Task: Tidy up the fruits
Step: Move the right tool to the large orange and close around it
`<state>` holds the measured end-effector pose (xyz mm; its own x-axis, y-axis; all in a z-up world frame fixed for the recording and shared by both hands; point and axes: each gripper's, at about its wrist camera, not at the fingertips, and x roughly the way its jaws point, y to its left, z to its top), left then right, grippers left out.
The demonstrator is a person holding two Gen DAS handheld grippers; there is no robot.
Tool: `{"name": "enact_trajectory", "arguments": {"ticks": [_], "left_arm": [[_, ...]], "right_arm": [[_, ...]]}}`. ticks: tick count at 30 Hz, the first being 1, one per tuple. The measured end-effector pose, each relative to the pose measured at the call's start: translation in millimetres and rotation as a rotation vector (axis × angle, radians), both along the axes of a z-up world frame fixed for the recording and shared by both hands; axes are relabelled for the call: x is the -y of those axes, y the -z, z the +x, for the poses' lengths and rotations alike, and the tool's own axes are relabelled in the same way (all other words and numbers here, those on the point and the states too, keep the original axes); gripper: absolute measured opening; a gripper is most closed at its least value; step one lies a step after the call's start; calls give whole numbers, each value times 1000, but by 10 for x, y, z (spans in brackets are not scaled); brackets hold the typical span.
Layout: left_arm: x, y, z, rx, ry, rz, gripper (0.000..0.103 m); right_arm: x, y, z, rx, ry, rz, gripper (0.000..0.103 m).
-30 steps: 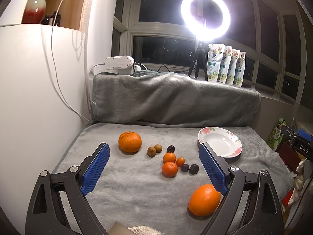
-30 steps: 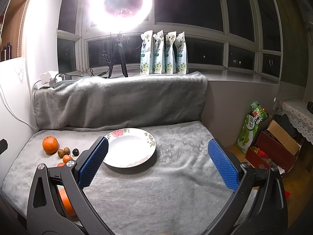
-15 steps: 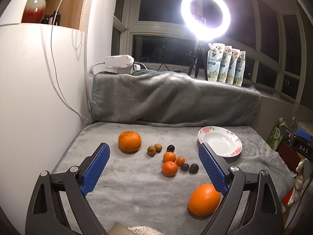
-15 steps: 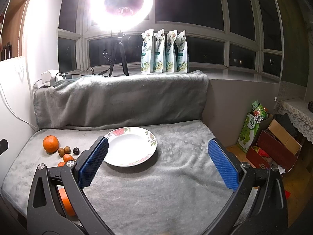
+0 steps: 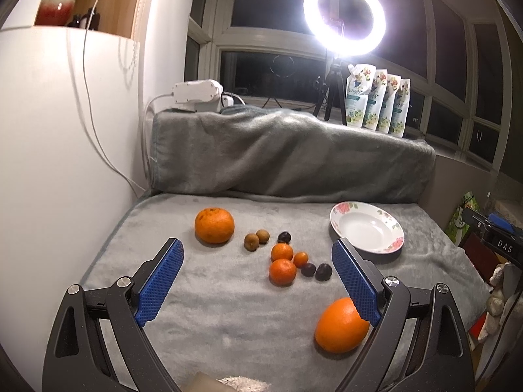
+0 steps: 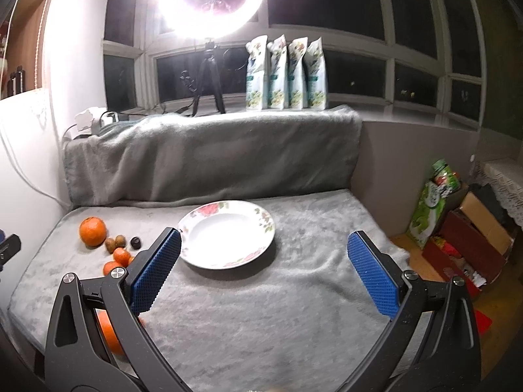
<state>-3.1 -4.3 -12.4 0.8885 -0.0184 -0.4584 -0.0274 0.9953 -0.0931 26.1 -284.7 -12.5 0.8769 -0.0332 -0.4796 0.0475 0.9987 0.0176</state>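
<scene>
A grey blanket covers the bench. On its right side sits the plate, bare. Both grippers hang above the blanket with fingers spread wide, gripping nothing: the left gripper over the fruit, the right gripper near the plate. A large orange lies nearest, a mandarin farther left, with small oranges, brown fruits and dark plums between.

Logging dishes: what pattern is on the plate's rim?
Pink flowers with green leaves on the white plate; clearest in the right wrist view.
</scene>
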Motion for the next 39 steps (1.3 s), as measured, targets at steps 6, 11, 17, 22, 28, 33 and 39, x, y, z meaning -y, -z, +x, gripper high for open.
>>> {"name": "enact_trajectory", "arguments": {"ticks": [6,11,17,22,28,33,39], "left_arm": [[-41,172,22,-62,26,-24,92],[-53,306,23,-104,51,-46,92],[-13,485,20,-165,103,-80,92],[31,655,46,-226,140,-128,92],[162,839,60,-275,209,-140,92],[306,931,63,-300,278,-129,86],[427,1030,133,-333,345,-146,76]], "right_arm": [[-23,114,92,-69,-93,44,103],[-50,219,159,-119,-169,100,103],[-151,363,248,-196,-275,166,103],[-231,548,315,-270,-328,254,103],[-370,711,374,-341,-383,296,103],[-501,867,459,-405,-431,336,103],[-657,1019,553,-465,-484,380,103]]}}
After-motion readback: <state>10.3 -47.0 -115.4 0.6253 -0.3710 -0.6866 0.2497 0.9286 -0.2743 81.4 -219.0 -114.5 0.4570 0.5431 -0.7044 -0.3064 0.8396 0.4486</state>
